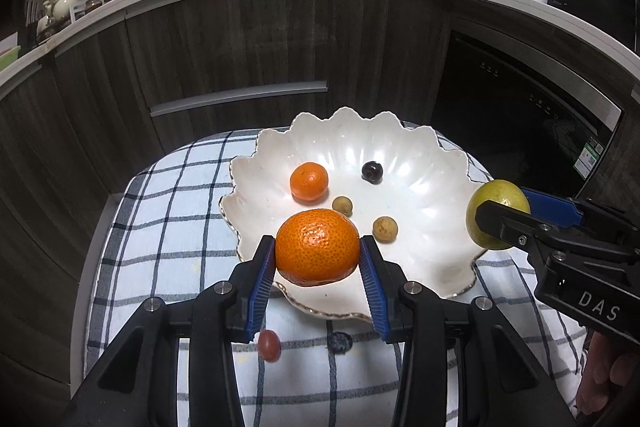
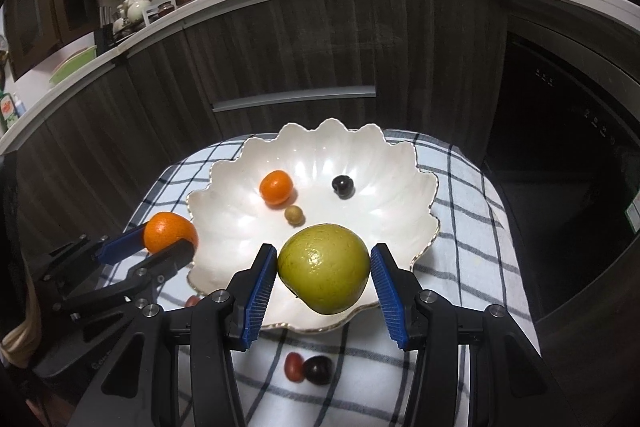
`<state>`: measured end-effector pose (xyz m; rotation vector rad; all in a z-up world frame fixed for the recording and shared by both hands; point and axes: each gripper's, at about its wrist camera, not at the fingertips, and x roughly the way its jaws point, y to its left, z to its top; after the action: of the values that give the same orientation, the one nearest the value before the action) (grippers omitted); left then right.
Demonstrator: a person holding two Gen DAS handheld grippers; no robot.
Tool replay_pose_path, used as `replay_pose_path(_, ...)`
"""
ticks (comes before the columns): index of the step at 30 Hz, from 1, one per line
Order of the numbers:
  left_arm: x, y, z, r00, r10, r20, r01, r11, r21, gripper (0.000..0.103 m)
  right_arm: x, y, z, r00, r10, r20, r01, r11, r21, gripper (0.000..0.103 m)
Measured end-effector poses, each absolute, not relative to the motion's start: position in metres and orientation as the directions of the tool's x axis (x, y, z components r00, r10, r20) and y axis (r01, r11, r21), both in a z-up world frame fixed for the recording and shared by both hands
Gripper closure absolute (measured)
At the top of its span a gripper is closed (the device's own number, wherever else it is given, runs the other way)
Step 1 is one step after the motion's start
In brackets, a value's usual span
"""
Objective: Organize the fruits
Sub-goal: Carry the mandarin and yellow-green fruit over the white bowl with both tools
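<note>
Both fruits are mid-delivery: the left gripper [image 1: 318, 255] clamps the large orange [image 1: 318, 253] over the scalloped dish [image 1: 400, 147] at its 7 o'clock rim, while the right gripper [image 2: 324, 273] clamps the green fruit [image 2: 324, 269], seemingly at 5 o'clock. Next: lower both and release clear of the small fruits already inside.

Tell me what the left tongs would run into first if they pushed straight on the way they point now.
Probably the white scalloped ceramic bowl: the left tongs, shut on the large orange mandarin, point down over its near rim. The small round tan fruit lies just ahead inside, though depth is hard to judge.
</note>
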<state>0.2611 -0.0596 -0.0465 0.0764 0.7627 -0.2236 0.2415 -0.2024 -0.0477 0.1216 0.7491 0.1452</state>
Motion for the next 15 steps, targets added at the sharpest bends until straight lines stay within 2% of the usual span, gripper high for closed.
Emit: replay_pose_path(15, 0.291, -0.063, -0.054, 0.685, -0.147, -0.713, 0.208, 0.978, -0.001, 0.061, 0.266, -0.211, -0.056, 0.714, 0.13, -0.688, -0.043, 0.989, 0.143, 0.053)
